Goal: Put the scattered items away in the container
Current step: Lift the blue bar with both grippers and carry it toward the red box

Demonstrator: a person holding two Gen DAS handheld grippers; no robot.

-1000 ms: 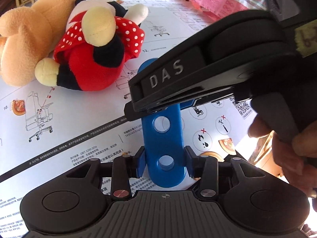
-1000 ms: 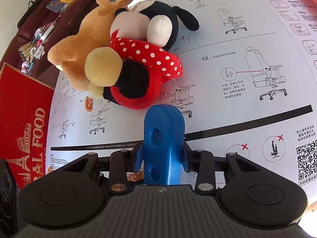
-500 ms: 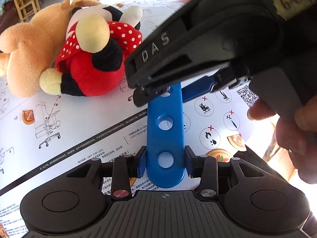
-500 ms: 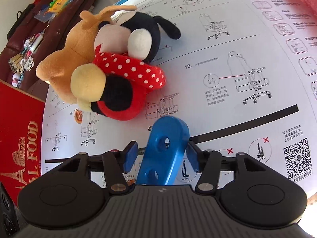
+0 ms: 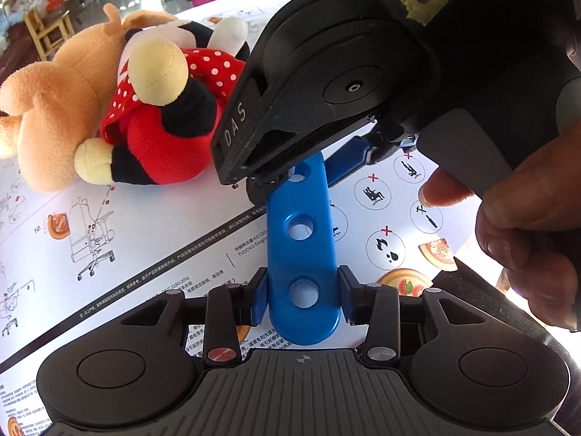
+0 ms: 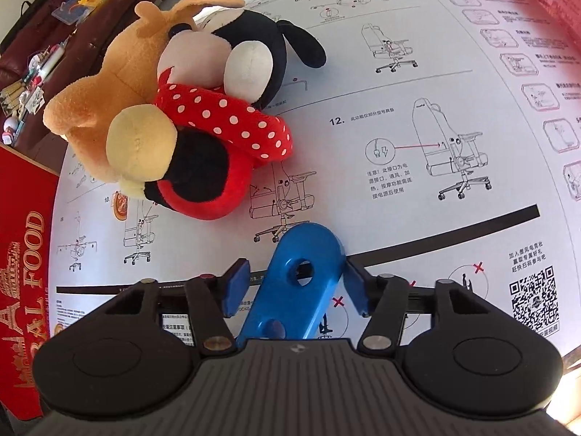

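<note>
Left wrist view, upper left: tan plush [image 5: 61,109] and red polka-dot plush [image 5: 163,123] lie touching on the printed instruction sheet [image 5: 152,239]. Centre: blue perforated bar [image 5: 301,254] is clamped at its lower end by the left gripper [image 5: 301,296]; its long axis runs up-frame, the far end disappearing under the right gripper [image 5: 290,178].

Right wrist view: red box [image 6: 25,272] at left edge, plush toys upper left. Lower centre: bar's rounded end sits tilted between the right gripper's jaws, which are closing; left pad apart, right pad just beside it.

Judgement: the left hand bears the bar.
</note>
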